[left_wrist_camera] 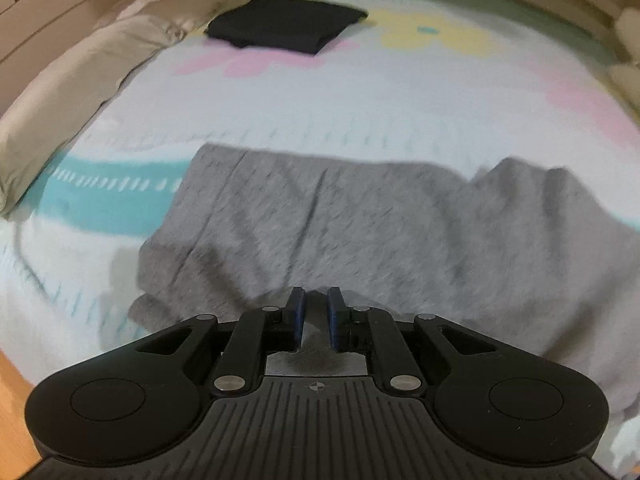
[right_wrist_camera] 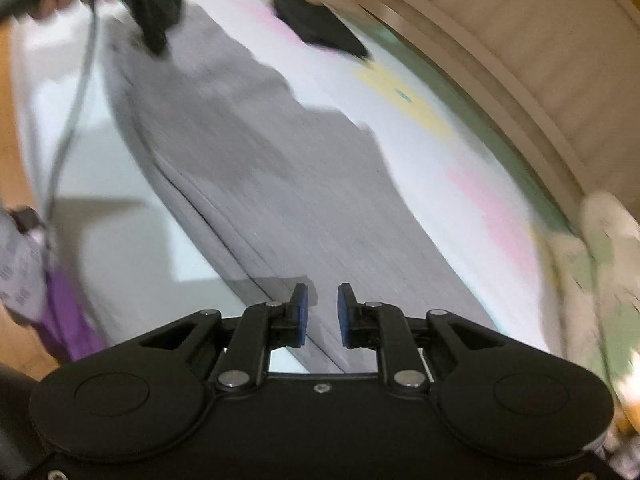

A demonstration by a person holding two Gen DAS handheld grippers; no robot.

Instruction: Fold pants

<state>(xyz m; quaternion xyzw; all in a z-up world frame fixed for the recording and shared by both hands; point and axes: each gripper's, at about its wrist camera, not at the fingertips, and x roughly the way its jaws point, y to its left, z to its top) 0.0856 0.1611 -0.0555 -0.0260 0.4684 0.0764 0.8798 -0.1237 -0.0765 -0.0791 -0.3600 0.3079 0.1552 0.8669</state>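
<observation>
Left gripper is pinching the grey pants on the bed; right gripper is hovering, fingers apart and empty

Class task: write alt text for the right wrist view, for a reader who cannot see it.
Grey pants lie stretched across a pastel bedsheet, with the right gripper slightly open just above their near end. At the far end the left gripper meets the pants; a dark folded garment lies beyond.
</observation>
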